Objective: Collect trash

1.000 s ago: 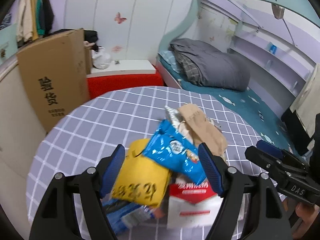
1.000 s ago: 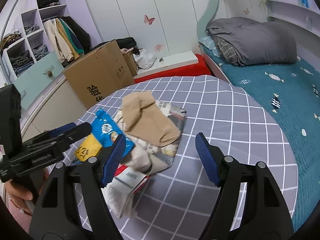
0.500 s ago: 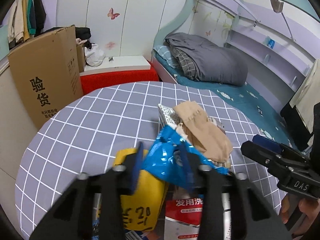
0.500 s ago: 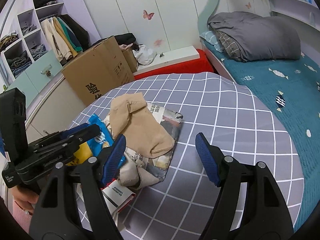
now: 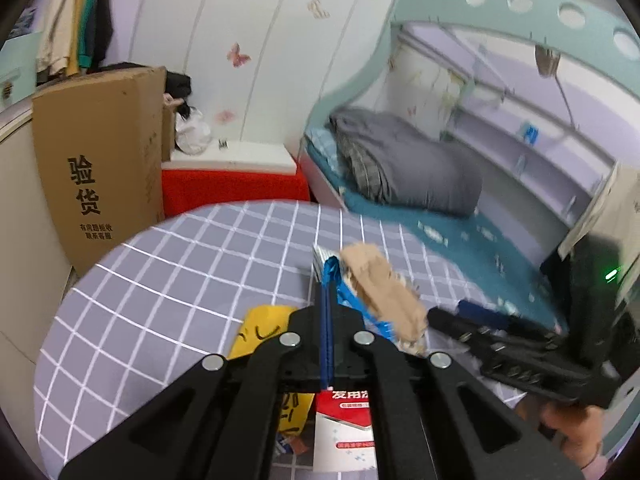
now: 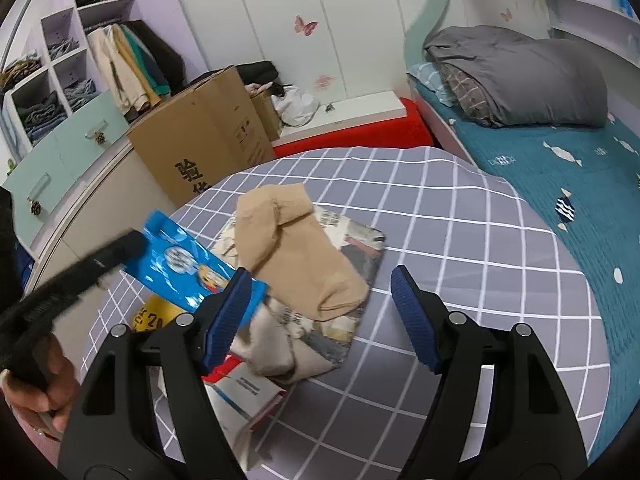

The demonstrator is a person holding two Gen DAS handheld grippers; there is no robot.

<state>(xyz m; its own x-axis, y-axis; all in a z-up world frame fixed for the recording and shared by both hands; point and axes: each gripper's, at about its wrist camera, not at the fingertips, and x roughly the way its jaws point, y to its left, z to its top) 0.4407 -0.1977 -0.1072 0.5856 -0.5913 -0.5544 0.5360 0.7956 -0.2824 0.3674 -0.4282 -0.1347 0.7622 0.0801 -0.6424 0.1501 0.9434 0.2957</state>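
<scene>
Blue snack wrapper: glossy foil, printed graphics, lifted off the pile at left of frame. Left gripper is clamped shut on its edge, jaws just closed, pointed downward. Right gripper is held with fingers apart, nothing between them, over the beige sock and newspaper. Wrapper graphics are seen only in the right view; the left view shows it edge-on, plus red-white box and yellow packet on the counter.

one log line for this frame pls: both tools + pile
left tool: shut on blue foil snack bag | right tool: open over beige sock | pile on checked tablecloth
</scene>
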